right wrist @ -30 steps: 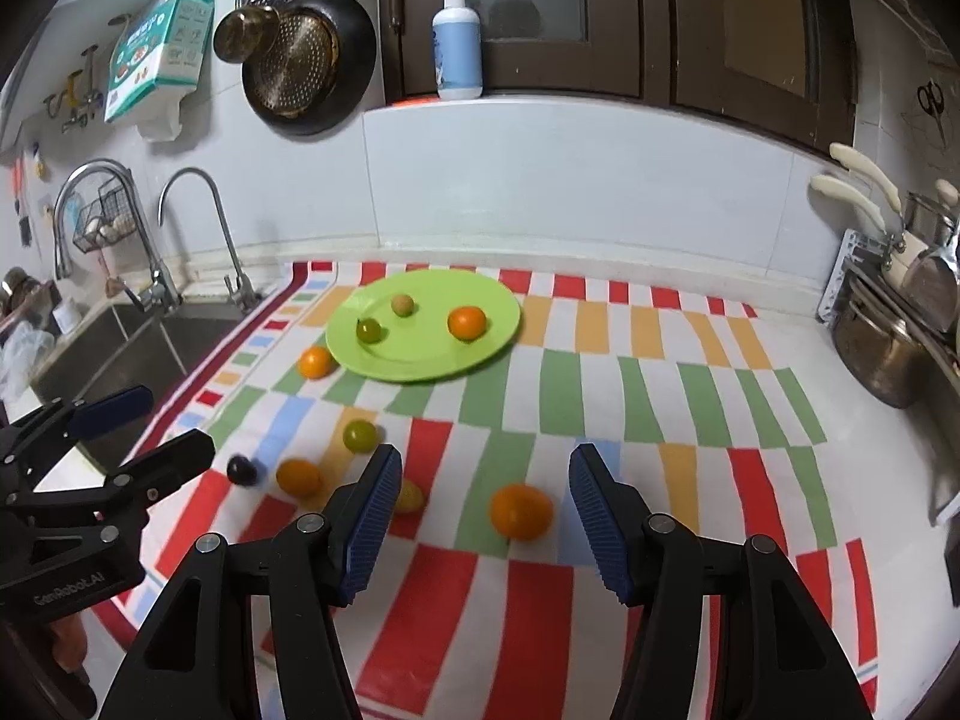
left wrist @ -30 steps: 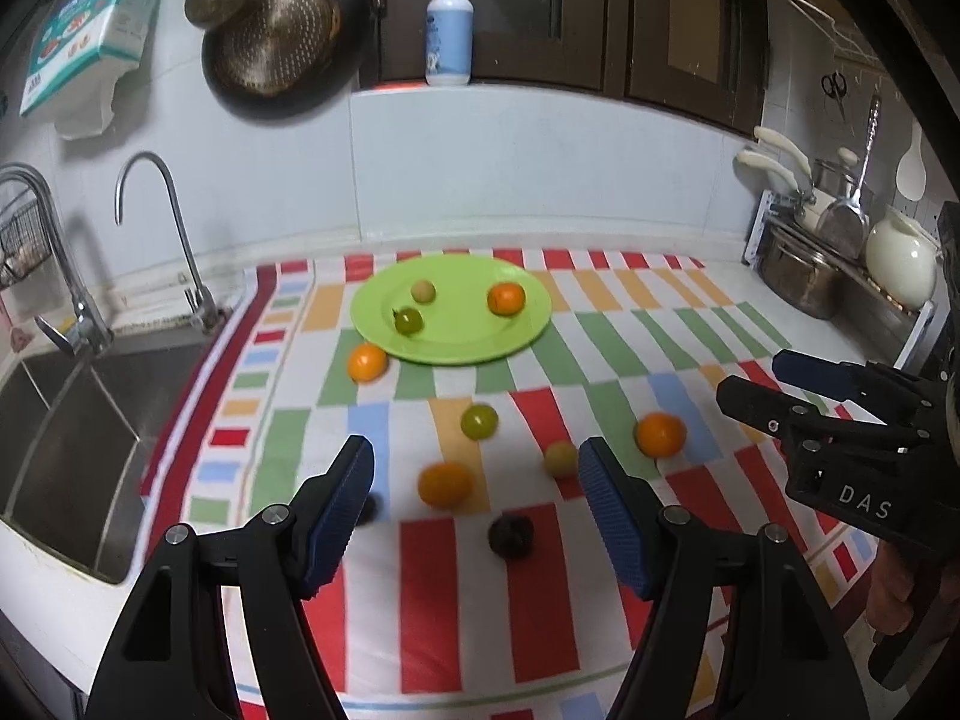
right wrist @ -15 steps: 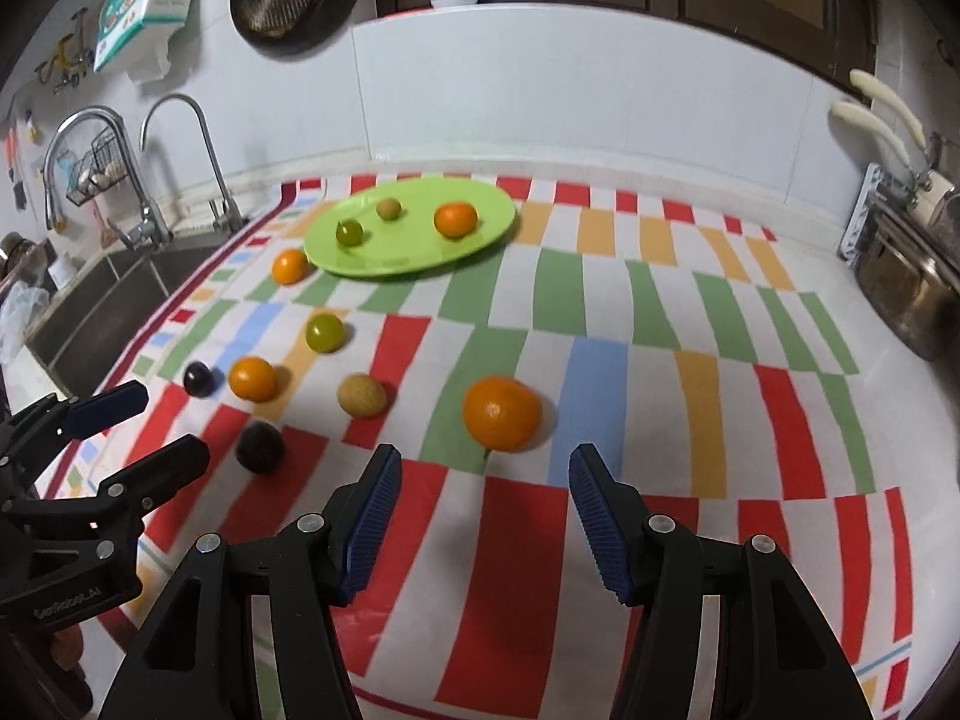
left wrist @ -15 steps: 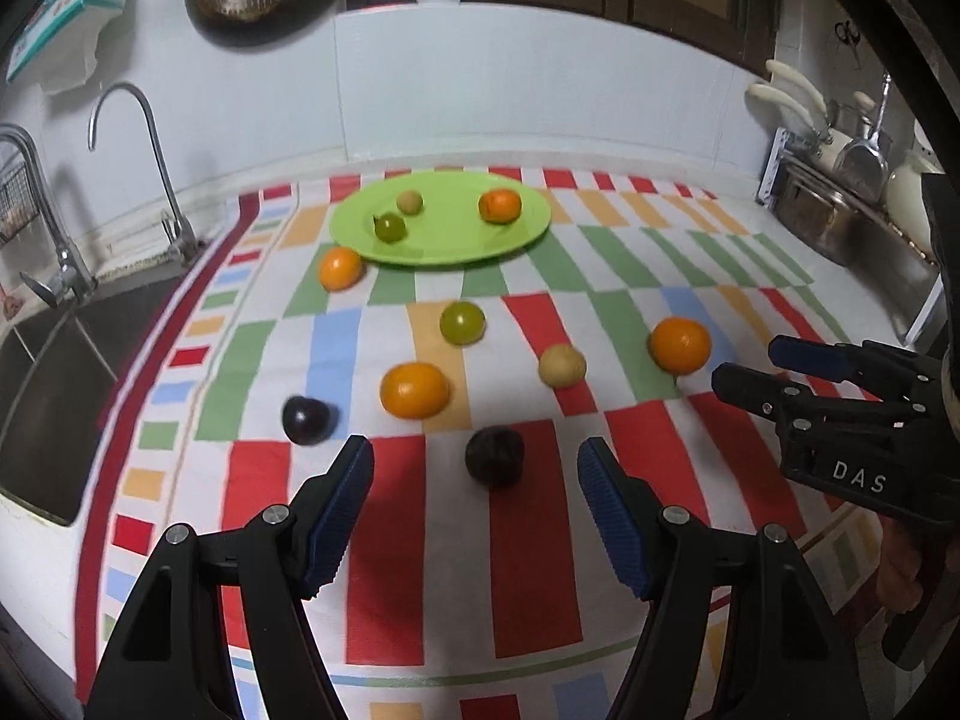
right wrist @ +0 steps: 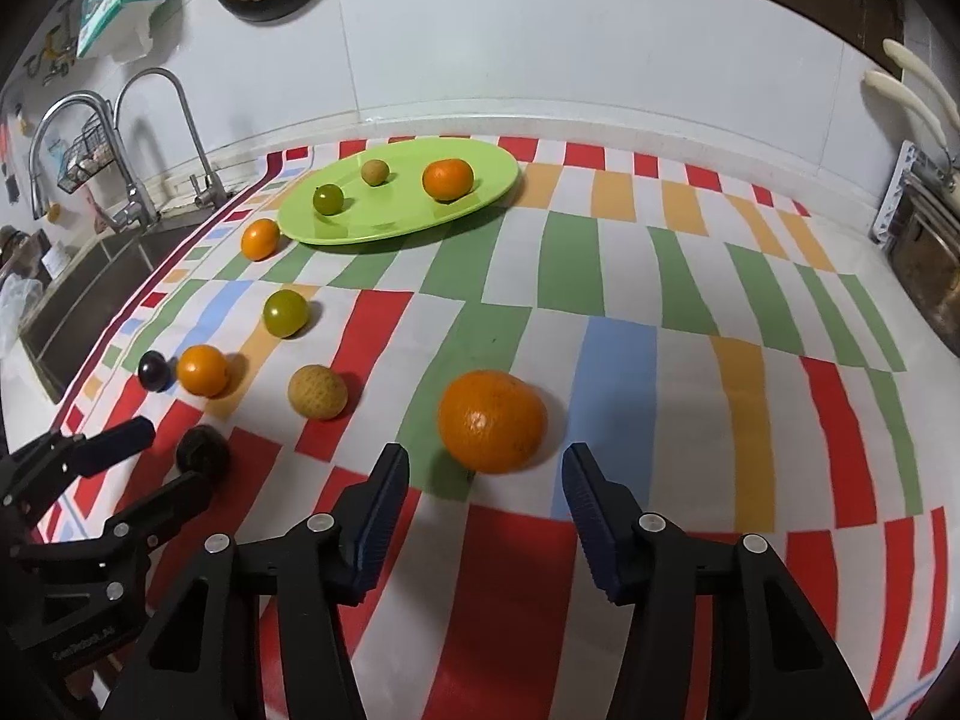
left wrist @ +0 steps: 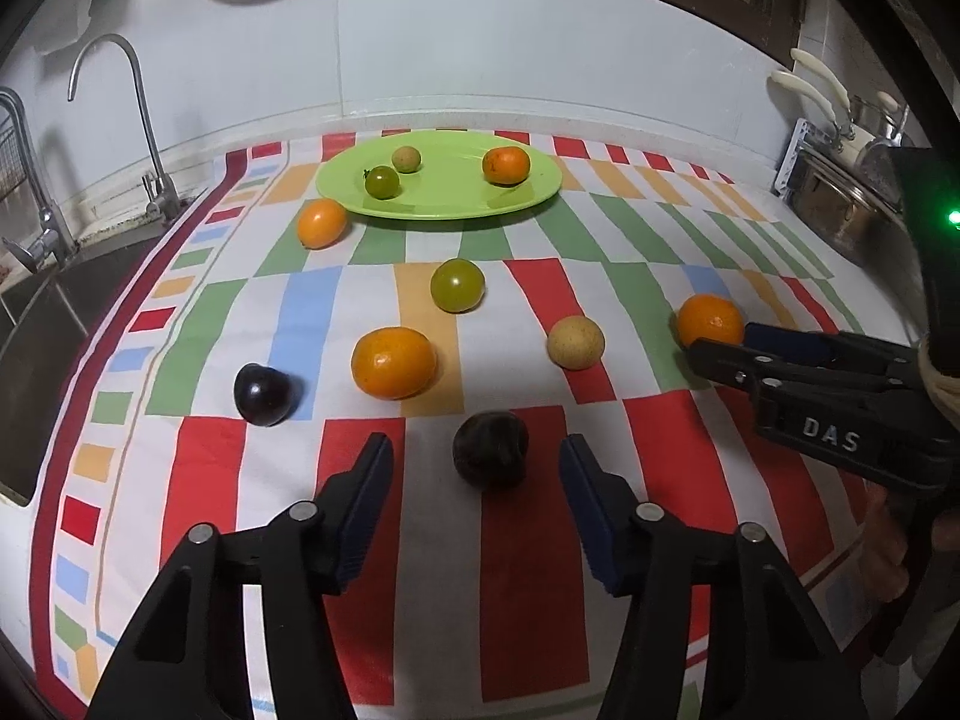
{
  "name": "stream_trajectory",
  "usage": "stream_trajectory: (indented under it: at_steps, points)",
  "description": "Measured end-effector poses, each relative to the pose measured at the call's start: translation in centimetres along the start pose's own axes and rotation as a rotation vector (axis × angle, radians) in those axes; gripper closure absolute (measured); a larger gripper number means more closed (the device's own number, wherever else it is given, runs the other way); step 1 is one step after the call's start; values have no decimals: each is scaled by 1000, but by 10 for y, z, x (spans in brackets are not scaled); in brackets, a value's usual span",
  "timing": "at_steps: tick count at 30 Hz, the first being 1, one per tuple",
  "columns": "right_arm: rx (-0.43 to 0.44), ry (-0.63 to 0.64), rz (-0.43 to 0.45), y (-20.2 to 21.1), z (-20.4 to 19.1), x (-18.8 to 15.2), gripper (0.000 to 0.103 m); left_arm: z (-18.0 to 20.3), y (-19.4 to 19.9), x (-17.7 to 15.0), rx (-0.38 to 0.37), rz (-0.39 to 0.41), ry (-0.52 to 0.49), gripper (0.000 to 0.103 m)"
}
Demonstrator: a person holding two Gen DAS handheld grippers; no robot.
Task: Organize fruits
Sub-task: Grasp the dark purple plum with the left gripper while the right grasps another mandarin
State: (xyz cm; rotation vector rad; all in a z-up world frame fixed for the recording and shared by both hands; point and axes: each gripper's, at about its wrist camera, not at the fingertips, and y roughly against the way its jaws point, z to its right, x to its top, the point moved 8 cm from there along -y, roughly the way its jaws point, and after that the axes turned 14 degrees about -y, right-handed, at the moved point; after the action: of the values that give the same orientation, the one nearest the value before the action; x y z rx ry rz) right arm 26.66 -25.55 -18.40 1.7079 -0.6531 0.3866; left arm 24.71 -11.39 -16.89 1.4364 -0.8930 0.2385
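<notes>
White wall panels back the kitchen table [right wrist: 840,210], which is covered by a cloth of red, green, blue and orange stripes [right wrist: 600,300]; a steel sink with curved taps [left wrist: 36,300] sits at its left edge. Toward the wall lies a round lime-green plastic plate [left wrist: 444,198] that carries an orange mandarin [left wrist: 506,165], a small green fruit [left wrist: 382,182] and a small tan fruit [left wrist: 405,159].

My left gripper [left wrist: 477,471] hangs low over the cloth, its blue-padded jaws closing with a dark wrinkled plum-like fruit [left wrist: 490,449] just ahead between the tips, the pads not yet touching it. My right gripper [right wrist: 486,474] is likewise closing, and a large orange [right wrist: 492,420] sits just ahead of its tips, untouched.

Loose on the cloth between the plate and my grippers lie a second orange mandarin [left wrist: 393,362], a smaller orange fruit [left wrist: 322,223] just beside the plate's rim, a round green fruit [left wrist: 457,284], a tan rough-skinned fruit [left wrist: 575,342] and a glossy dark purple plum [left wrist: 262,394] nearest the sink.
</notes>
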Motion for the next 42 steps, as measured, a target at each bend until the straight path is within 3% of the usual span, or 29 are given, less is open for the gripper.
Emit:
stream_trajectory:
  at_steps: [4,12,30,42]
  points:
    - [9,-34,-14,-10,1,3,58,-1,-5,1,-7,-2,-3,60]
    - [-3,-34,1,-14,0,5,61,2,-10,1,-39,-4,-11,76]
    - [50,-6,61,33,-29,-5,62,2,21,13,-70,43,-31,77]
    - [87,8,126,64,-56,17,62,-15,50,46,-75,115,-83,77]
